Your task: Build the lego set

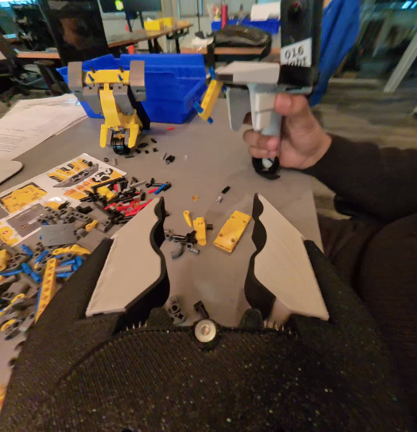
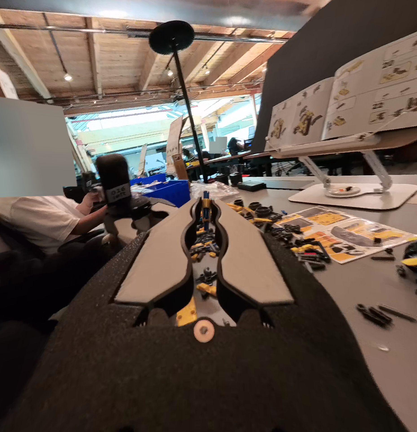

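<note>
My right gripper (image 2: 205, 201) is shut on a yellow beam with blue pins (image 2: 205, 208), held at the fingertips above the table. In the left wrist view it (image 1: 217, 78) is raised at the upper right in a hand, with the beam (image 1: 211, 99) hanging tilted. My left gripper (image 1: 209, 205) is open and empty, low over the grey table (image 1: 226, 163). Just beyond its tips lie a yellow panel (image 1: 232, 231) and a small yellow piece with black connectors (image 1: 200, 230). A partly built yellow and grey model (image 1: 118, 109) stands at the back left.
A big pile of loose red, black, blue and yellow pieces (image 1: 109, 210) lies left on a sticker sheet (image 1: 62, 182). A blue bin (image 1: 167, 86) stands behind the model. An instruction booklet on a stand (image 2: 343, 105) is at the right. A black tyre (image 1: 264, 167) lies under the hand.
</note>
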Motion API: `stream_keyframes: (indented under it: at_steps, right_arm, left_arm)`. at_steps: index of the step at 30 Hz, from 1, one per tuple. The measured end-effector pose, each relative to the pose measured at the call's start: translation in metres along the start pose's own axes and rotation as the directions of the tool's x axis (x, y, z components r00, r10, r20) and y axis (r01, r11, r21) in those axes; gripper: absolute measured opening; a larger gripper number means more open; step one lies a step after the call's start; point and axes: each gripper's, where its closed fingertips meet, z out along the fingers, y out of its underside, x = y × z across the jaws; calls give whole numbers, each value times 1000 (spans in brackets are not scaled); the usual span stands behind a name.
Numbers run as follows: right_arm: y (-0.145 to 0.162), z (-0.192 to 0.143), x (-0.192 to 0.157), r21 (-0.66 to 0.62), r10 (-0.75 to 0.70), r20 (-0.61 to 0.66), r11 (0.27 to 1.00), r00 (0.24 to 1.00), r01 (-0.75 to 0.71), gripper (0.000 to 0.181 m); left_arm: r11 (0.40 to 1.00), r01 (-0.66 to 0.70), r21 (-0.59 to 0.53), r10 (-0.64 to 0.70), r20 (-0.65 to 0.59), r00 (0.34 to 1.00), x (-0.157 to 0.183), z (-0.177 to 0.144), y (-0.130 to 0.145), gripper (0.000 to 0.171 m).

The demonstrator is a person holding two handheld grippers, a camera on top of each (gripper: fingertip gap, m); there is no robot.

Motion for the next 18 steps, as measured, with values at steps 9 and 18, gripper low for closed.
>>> stream_keyframes:
  at_steps: [9,18]
  right_arm:
    - [45,22,-43,-259,93,204,965,975,-38,7]
    - [50,24,-56,-282,79,258,959,963,-3,7]
  left_arm:
    - [1000,28,14,-26,-86,996,15,2,-4,54]
    - [997,78,7,-77,-80,994,12,9,-5,35]
